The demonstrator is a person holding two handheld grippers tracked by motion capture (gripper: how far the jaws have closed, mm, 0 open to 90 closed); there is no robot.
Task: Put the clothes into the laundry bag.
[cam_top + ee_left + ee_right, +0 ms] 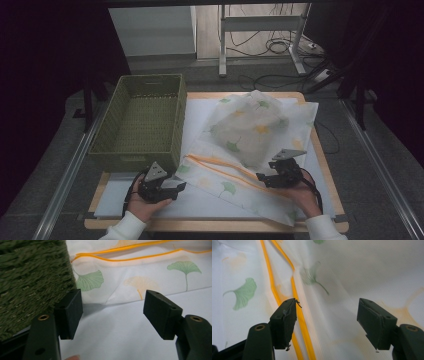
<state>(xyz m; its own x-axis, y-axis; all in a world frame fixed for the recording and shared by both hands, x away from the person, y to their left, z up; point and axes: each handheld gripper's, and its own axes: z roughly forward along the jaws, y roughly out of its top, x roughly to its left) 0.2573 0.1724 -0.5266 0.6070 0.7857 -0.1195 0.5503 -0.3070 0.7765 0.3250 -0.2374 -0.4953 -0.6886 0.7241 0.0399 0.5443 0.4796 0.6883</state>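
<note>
A white mesh bag (250,135) printed with green and yellow ginkgo leaves lies across the white board (210,202) on the table. Its orange zipper (225,167) runs diagonally along the near flap. In the high view my left gripper (180,187) sits at the front left, just off the bag's near-left corner. In the left gripper view it (112,312) is open over bare board, with the bag's edge (140,272) ahead. My right gripper (261,179) hovers over the bag's near right part. It (327,320) is open above the fabric (362,270), the zipper (298,312) by one jaw.
A green woven basket (135,160) stands empty at the table's left, its corner (30,277) close beside my left gripper. Beyond the table are a desk frame (222,45) and floor cables (277,47). Metal rails (380,165) run along both sides.
</note>
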